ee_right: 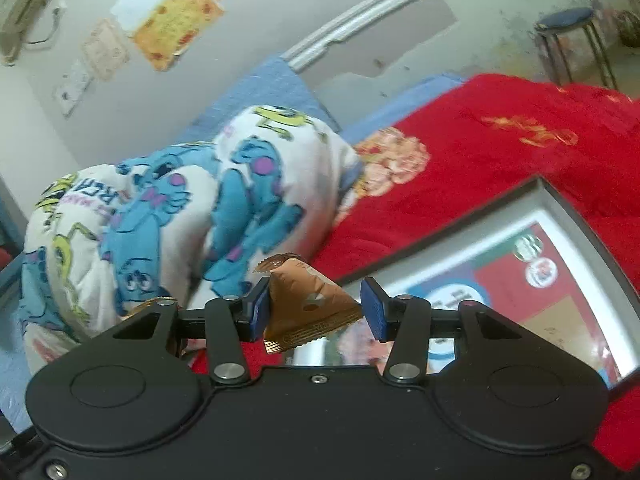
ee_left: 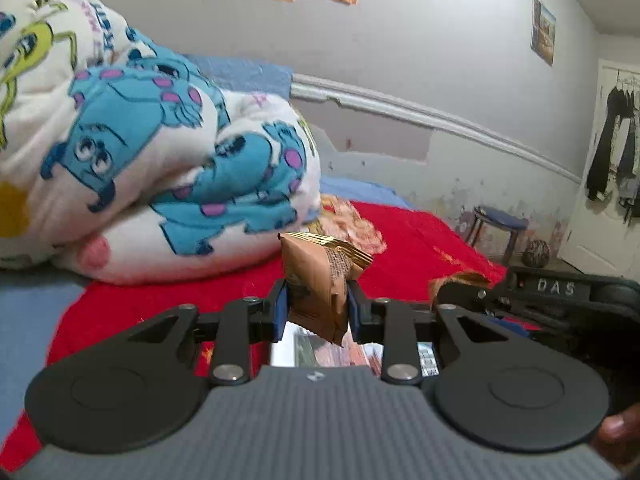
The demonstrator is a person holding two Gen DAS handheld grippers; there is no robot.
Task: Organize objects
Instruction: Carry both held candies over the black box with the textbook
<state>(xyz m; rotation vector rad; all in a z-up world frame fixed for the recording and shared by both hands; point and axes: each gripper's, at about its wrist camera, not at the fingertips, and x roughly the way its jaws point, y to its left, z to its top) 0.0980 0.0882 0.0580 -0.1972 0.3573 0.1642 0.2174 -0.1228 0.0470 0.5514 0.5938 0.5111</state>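
My left gripper (ee_left: 318, 306) is shut on a brown snack packet (ee_left: 320, 280) and holds it upright above a shallow tray (ee_left: 288, 354) with a printed picture, which lies on the red blanket (ee_left: 420, 248). My right gripper (ee_right: 316, 312) has a second brown packet (ee_right: 308, 304) between its blue pads (ee_right: 374, 316); the packet touches both pads, and the gripper holds it above the same tray's rim (ee_right: 440, 228). The right gripper's black body (ee_left: 560, 300) shows at the right of the left wrist view with a bit of its packet (ee_left: 456, 280).
A bundled white quilt (ee_left: 140, 160) with blue monsters lies on the bed behind the tray; it also shows in the right wrist view (ee_right: 180, 208). A blue stool (ee_left: 500, 224) stands by the wall past the bed's end. Clothes (ee_left: 616, 144) hang on a door.
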